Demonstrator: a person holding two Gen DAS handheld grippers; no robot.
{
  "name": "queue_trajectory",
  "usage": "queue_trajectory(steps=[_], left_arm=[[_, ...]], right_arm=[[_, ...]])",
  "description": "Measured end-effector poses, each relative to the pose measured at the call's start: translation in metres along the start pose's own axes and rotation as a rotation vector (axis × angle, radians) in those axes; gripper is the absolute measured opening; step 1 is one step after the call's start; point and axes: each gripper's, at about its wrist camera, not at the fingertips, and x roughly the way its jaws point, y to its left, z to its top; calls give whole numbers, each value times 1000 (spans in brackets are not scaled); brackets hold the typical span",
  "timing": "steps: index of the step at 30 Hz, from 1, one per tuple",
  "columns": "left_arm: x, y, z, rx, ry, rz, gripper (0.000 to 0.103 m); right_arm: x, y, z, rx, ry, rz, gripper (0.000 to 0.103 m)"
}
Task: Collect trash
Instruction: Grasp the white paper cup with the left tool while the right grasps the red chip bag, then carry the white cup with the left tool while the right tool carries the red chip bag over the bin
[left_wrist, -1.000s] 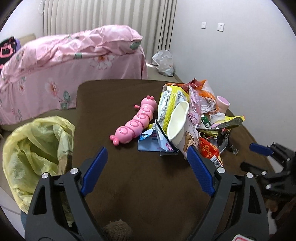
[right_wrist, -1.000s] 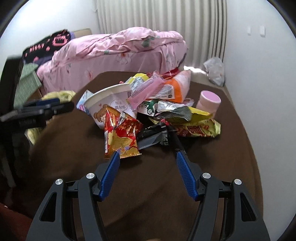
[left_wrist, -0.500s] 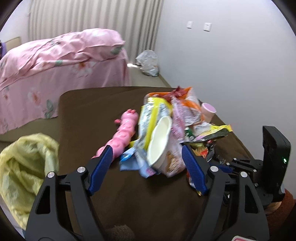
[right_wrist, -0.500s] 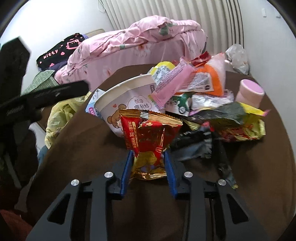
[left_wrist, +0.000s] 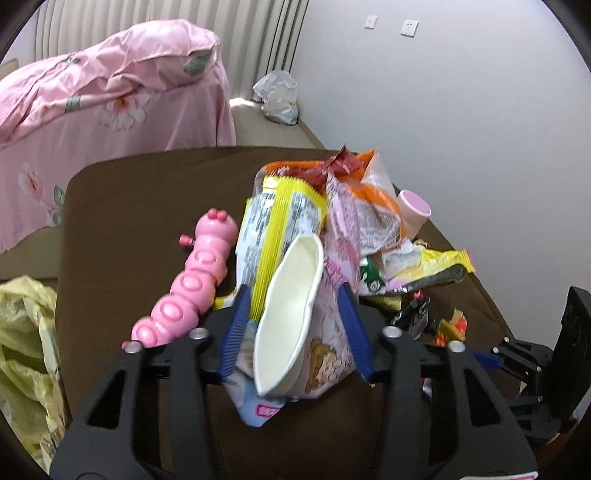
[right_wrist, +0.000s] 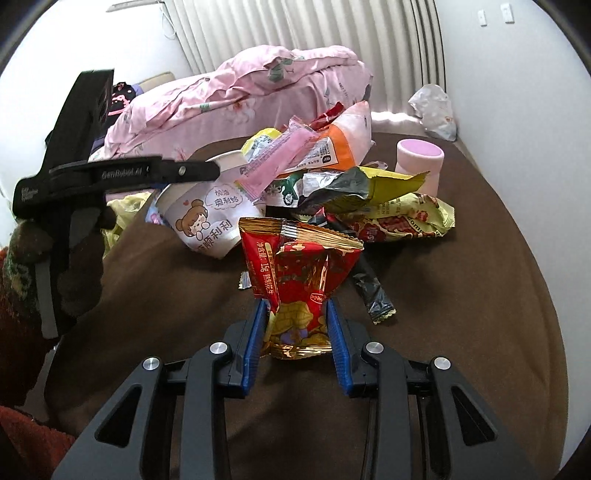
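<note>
The left hand-held gripper is showing "GenRobot.AI" along its black arm. Just beyond it, the paper cup is carrying "加油 奥利给" in a speech bubble. The red snack packet between the right hand-held gripper pads is reading "净含量: 15g".

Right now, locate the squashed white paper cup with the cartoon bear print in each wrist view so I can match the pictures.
Left wrist view: squashed white paper cup with the cartoon bear print, low centre, mouth toward the camera, between the left gripper fingers.
Right wrist view: cup left of centre, on its side, printed wall facing the camera.
Shared landmark: pink cylindrical container, beyond the wrapper pile in both views.
</note>
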Motion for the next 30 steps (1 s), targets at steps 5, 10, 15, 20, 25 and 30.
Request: queue_trajectory(steps=[5,10,15,20,25,30], left_arm=[[-22,-1,-13,-20,-32,-27,25],[-48,-9,-25,11,-89,-3,23],[-79,-11,-32,19,-151,21,23],[-111,-4,-40,21,-215,83,23],[-144,10,-51,-4,-273,152,23],[-183,45,-65,-97,-327,250,23]], right_arm=[[1,8,-1,-30,-1,-6,32],[-3,13,1,-48,-12,-17,32],[-11,18,7,-54,-36,-25,32],[-23,30,15,-72,-70,-23,32],[-35,60,27,-138,-109,-15,32],[-44,102,48,-220,-157,22,32]])
